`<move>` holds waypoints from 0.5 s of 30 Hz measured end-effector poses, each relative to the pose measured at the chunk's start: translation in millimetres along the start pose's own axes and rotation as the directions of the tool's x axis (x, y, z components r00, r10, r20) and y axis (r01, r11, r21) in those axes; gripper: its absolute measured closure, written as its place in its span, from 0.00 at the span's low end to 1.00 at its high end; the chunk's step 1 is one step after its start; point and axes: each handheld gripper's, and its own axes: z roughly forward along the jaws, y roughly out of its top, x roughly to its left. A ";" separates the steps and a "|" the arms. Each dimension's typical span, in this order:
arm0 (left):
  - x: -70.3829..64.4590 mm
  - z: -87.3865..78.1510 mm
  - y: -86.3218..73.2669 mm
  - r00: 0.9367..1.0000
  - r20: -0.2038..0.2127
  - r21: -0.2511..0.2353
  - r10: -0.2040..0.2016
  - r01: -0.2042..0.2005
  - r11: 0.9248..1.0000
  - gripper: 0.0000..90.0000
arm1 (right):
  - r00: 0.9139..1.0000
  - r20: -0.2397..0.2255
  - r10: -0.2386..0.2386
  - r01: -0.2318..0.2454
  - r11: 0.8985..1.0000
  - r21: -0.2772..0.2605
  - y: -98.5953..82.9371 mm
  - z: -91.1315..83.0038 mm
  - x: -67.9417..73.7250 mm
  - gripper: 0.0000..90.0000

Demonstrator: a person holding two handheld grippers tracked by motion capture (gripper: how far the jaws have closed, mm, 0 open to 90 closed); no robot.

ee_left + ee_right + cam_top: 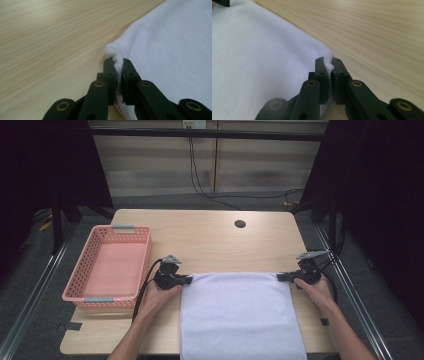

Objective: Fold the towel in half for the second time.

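We hold the white terry towel (240, 312) flat on the light wooden desk (210, 237), stretched between both grippers. The left gripper (119, 65) is clenched on one far corner, the right gripper (329, 65) on the other. We judge that folding starts now: next, both corners should travel together toward us.

towels: 1 (240, 312) | baskets: 1 (90, 270) | grippers: 2 – left gripper (189, 280), right gripper (280, 277) | tables: 1 (210, 240)

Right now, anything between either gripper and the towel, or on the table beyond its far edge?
Nothing visible. The left gripper and right gripper are each shut on a far corner of the white towel. The table beyond that edge is bare wood; the pink basket sits off to the left.
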 end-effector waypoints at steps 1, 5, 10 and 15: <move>-0.5 -1.9 1.1 1.000 -0.006 -0.008 0.004 -0.004 1.000 0.94 | 1.000 -0.004 0.000 0.000 1.000 -0.008 0.1 -2.1 -0.2 0.95; -1.8 -10.0 7.7 1.000 -0.008 -0.048 -0.003 0.003 0.999 0.94 | 1.000 -0.015 0.011 -0.012 0.998 -0.058 3.8 -14.8 -2.2 0.96; -6.8 -21.9 24.8 1.000 -0.027 -0.100 0.010 -0.013 0.995 0.94 | 1.000 -0.004 0.003 -0.003 0.994 -0.113 15.7 -28.5 -0.4 0.96; -9.9 -44.3 44.9 0.998 -0.043 -0.147 0.038 -0.044 0.988 0.94 | 1.000 0.013 -0.018 0.020 0.986 -0.164 35.1 -43.7 2.1 0.96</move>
